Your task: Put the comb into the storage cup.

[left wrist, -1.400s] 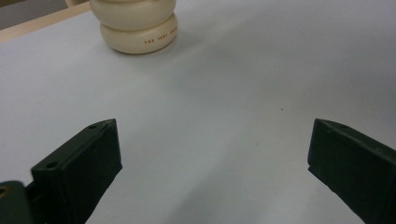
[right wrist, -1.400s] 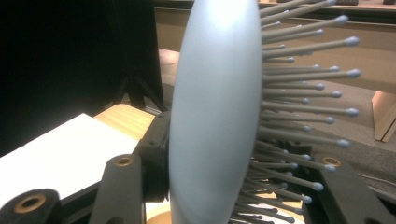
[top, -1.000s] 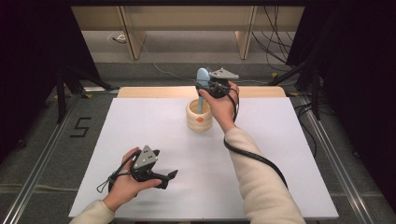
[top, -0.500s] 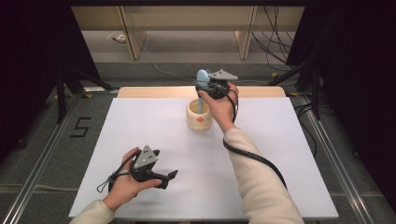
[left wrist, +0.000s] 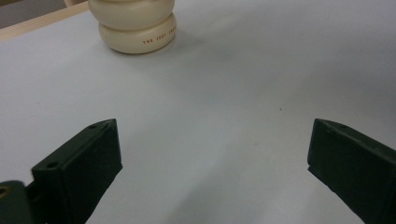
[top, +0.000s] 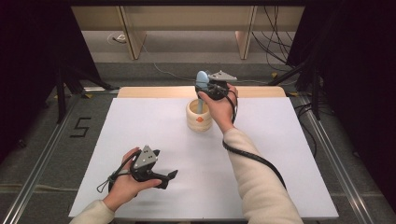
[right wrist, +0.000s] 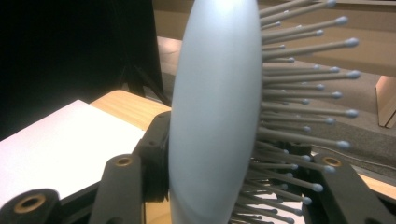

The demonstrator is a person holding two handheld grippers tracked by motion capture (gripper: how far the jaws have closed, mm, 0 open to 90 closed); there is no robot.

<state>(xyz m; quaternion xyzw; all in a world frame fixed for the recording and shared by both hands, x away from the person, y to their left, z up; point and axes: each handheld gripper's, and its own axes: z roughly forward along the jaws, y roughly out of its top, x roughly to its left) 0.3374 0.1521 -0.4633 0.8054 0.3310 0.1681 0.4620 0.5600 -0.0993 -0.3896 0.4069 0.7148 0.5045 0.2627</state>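
Jaws of the right gripper (top: 205, 89) are clamping a pale blue hairbrush (top: 202, 79) across its head, over the cream holder (top: 198, 116) near the table's (top: 280, 140) far edge; its handle is reaching down into the holder. Left gripper (top: 169, 176) is resting open near the front edge, holding nothing. Brush is looking light and stiff, its smooth back likely slippery, so gripping at the neck below the bristles (right wrist: 303, 93) appears safer.

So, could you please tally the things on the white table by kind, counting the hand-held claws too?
Hairbrush, light blue: 1, the hairbrush, clamped in the right claw with its handle down in the cup.
Cup, cream: 1, the cup.
Claws: 2, the right claw and the open left claw.
Total: 4
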